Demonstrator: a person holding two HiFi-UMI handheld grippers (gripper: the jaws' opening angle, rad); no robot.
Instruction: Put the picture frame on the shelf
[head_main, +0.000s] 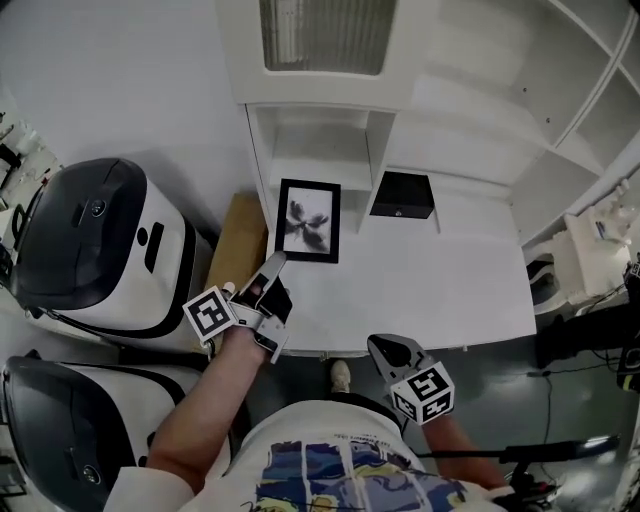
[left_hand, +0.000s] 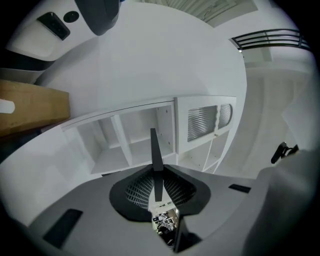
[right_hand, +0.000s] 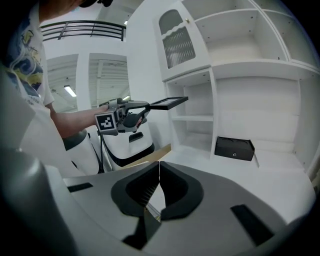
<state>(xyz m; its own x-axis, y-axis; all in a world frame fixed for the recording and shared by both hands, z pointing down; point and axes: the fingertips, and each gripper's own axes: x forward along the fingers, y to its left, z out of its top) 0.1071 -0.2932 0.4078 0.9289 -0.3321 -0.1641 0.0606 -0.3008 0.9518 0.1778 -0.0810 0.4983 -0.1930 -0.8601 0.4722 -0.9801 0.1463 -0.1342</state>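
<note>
A black picture frame with a dark flower print hangs flat in the air above the left end of the white desk. My left gripper is shut on its near edge. In the left gripper view the picture frame shows edge-on between the jaws of the left gripper, pointing at the open white shelf cubbies. The right gripper view shows the picture frame held level in front of the shelf unit. My right gripper hovers at the desk's front edge. The right gripper is shut on nothing.
A small black box sits at the back of the desk under the shelves. A cabinet with a ribbed glass door tops the cubbies. Left of the desk stand a cardboard box and two white machines with dark tops.
</note>
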